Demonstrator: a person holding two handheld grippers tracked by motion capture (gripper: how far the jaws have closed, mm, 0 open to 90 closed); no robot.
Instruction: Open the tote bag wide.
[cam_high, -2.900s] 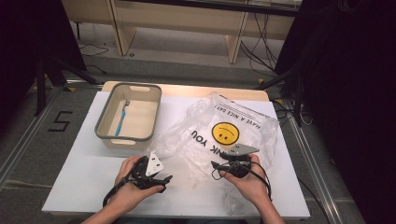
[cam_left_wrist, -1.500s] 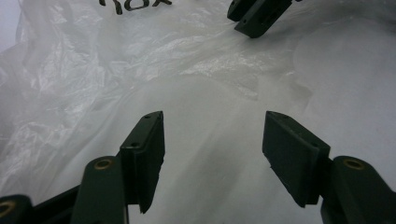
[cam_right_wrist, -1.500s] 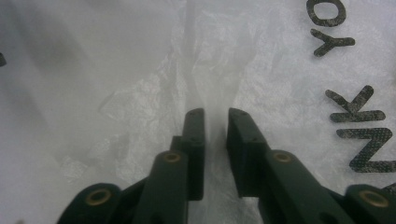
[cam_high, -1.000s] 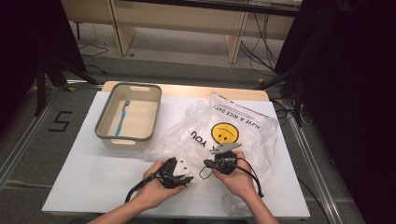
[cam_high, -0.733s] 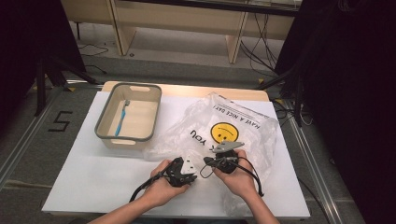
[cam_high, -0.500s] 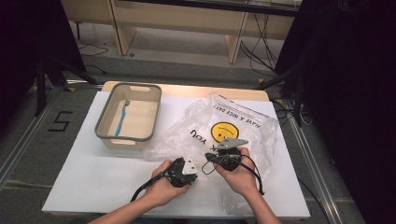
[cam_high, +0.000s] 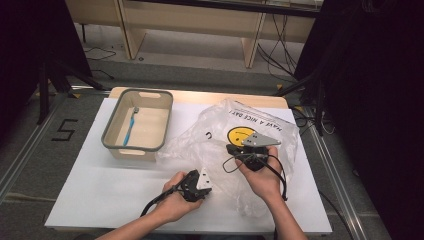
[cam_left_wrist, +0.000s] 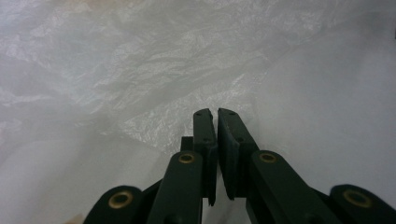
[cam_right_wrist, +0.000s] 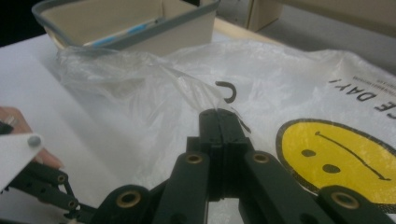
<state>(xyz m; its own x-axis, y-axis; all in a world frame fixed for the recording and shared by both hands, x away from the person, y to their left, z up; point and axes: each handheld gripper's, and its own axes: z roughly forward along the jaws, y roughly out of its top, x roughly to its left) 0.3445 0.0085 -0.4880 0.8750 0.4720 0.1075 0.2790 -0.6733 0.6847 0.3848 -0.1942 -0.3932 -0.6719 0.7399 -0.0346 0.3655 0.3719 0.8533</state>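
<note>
High view — bag (cam_high: 210, 145) edge beside tray (cam_high: 116, 145)

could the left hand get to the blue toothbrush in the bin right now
Probably yes. The toothbrush lies uncovered in the open-topped bin, and bare table lies between it and the left tongs. But those tongs are shut on the plastic bag, so they would have to let go first.

White table (cam_high: 100, 195), grey-rimmed tub (cam_high: 113, 146) at back left (toothbrush inside), crumpled clear plastic bag (cam_high: 210, 145) beside it
</note>
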